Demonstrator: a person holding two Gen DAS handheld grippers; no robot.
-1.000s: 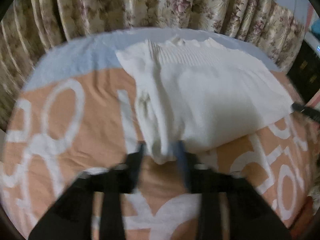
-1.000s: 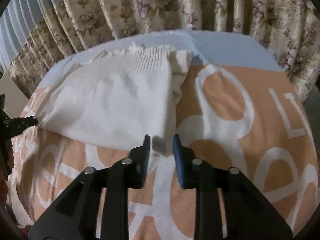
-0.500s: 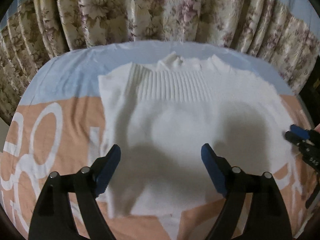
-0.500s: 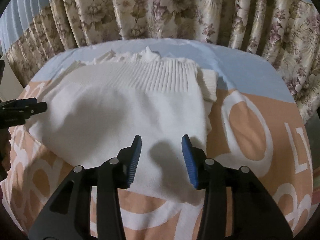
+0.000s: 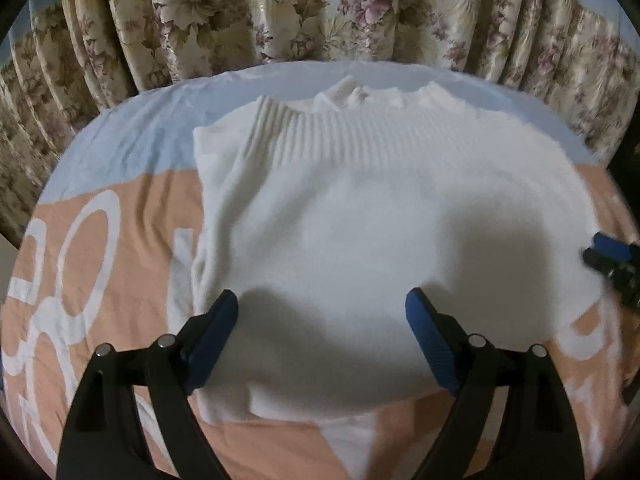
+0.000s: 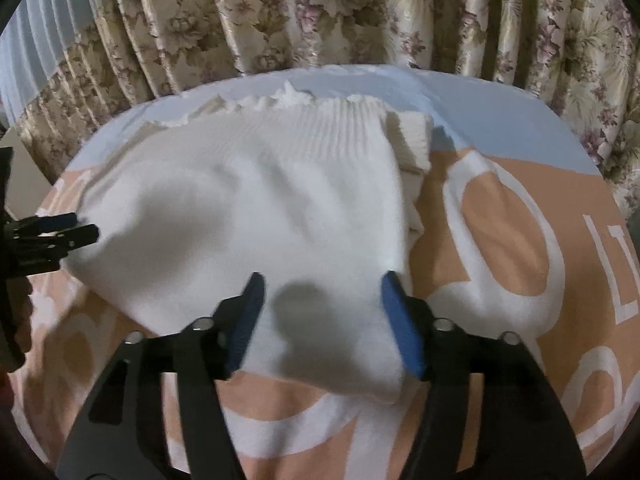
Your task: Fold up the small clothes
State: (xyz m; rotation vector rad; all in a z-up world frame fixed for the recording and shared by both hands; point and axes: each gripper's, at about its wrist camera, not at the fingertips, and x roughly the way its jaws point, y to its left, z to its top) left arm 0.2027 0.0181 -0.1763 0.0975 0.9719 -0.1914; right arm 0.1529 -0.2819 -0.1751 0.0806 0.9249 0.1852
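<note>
**Both tools spread wide over the folded white sweater**

A white knitted sweater (image 5: 360, 240) is seen lying folded on a bed sheet (image 5: 120, 208) of peach colour printed with large white letters, with a pale blue band at its far end. The ribbed hem of the sweater is turned toward the flowered curtain (image 5: 320, 12), which hangs just behind the far edge of the sheet. A folded sleeve is seen tucked along the sweater's left edge in the left wrist view, and a ribbed cuff (image 6: 412, 140) sticks out beside the sweater's far right corner in the right wrist view.

The left tool (image 5: 322, 340) is held over the near left part of the sweater. Its jaws have just been opening and are now spread very wide; nothing is gripped, and only the flat knit is seen below the blue pads.

The right tool (image 6: 322, 320) is held over the near right corner of the sweater. Its jaws have likewise just been opening and stand well apart, with no cloth pinched between them.

Each tool is also caught at the edge of the other's view, beside the sweater's outer side.
</note>
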